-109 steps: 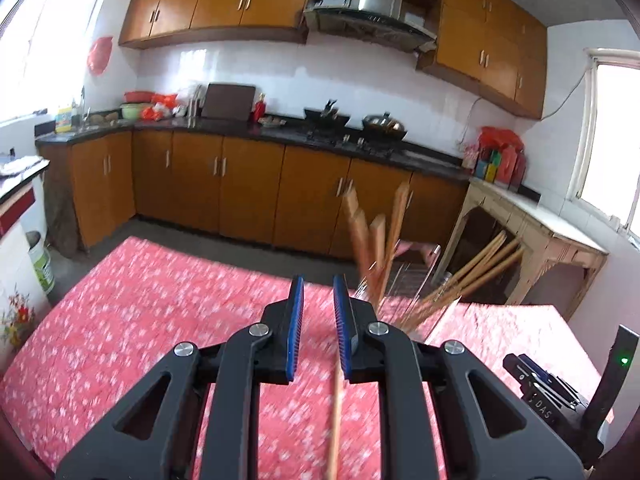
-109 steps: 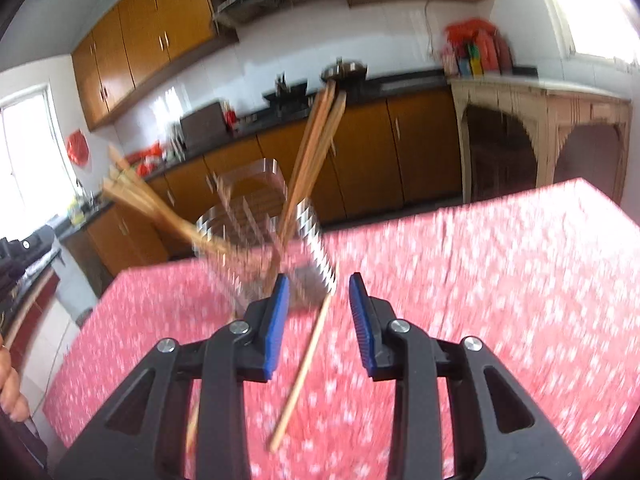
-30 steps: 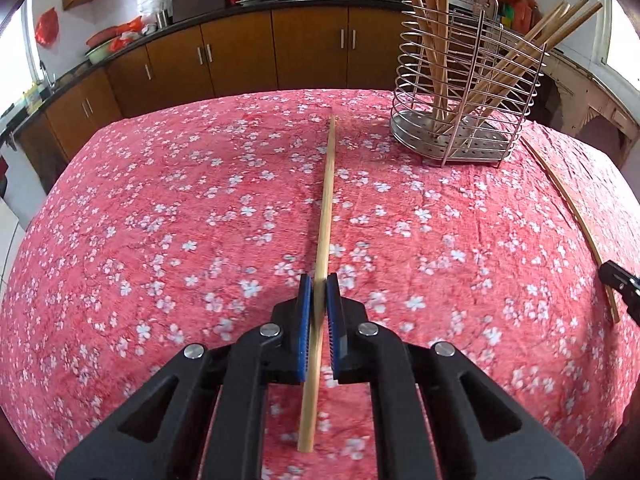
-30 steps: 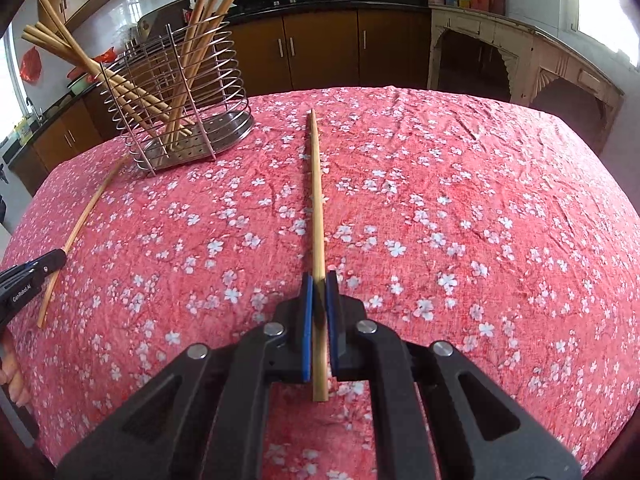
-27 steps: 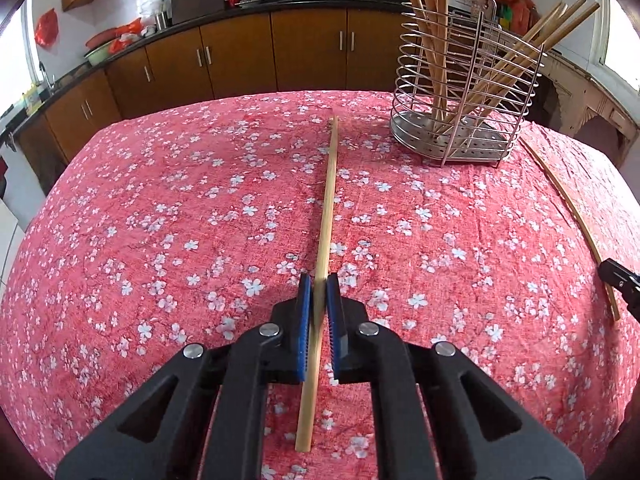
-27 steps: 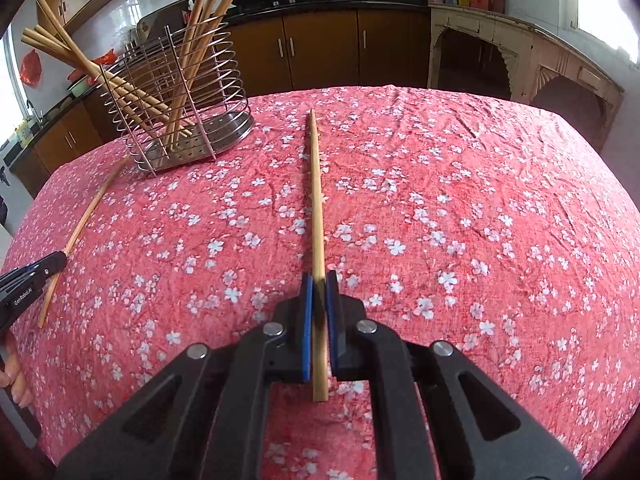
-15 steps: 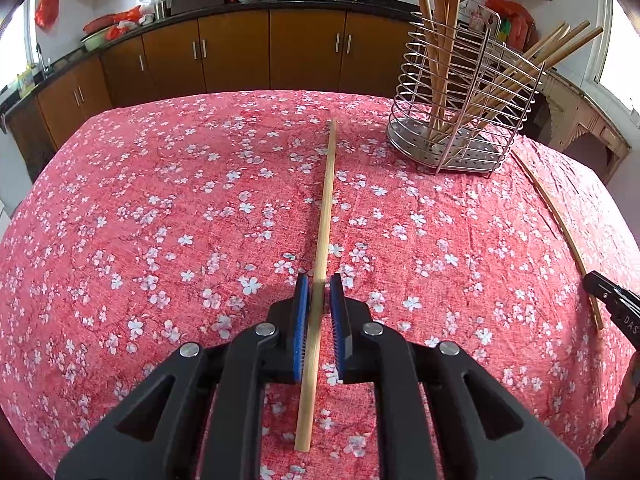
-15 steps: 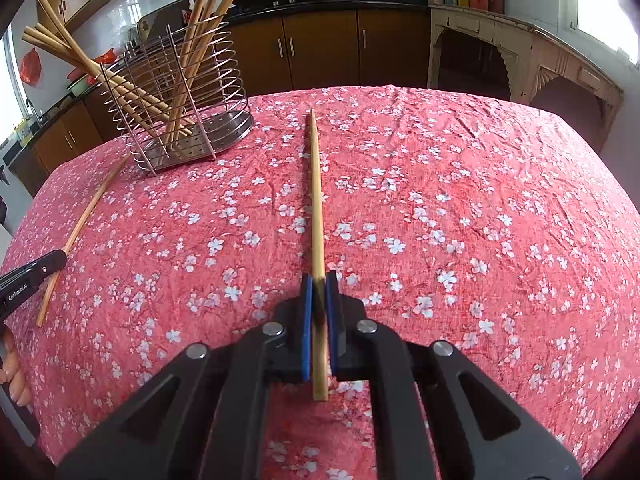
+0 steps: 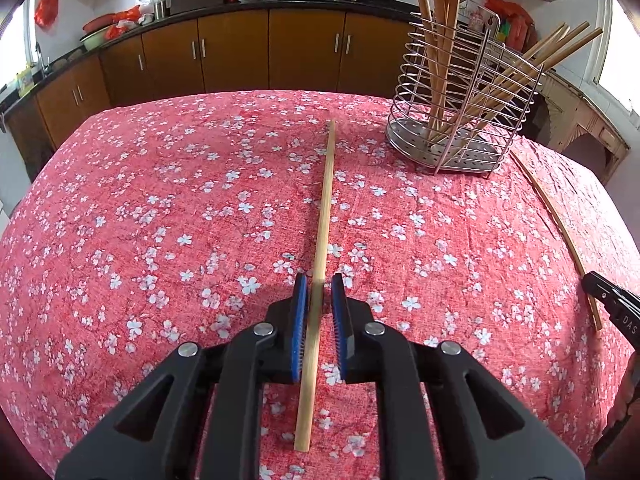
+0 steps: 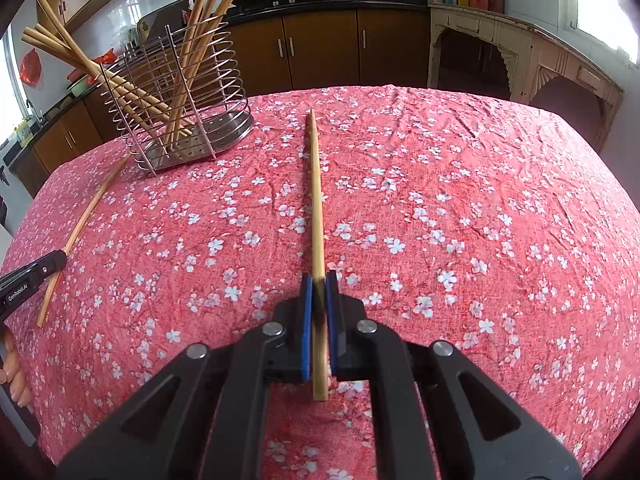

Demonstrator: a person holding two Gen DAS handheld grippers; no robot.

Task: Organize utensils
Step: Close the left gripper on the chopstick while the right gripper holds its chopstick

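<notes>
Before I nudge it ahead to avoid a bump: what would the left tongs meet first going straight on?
Likely the tablecloth: the left tongs, jaws opening around a chopstick, point downward at it. The wire holder sits off to the right.

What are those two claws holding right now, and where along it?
The right gripper clamps a chopstick near its near end. The left gripper straddles another chopstick, gripping nothing.

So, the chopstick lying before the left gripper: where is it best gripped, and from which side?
Grip the chopstick near its close end, from above, one jaw on each long side. It lies flat on the tablecloth and points straight away, so only its thin sides are free. The left gripper straddles that spot.
</notes>
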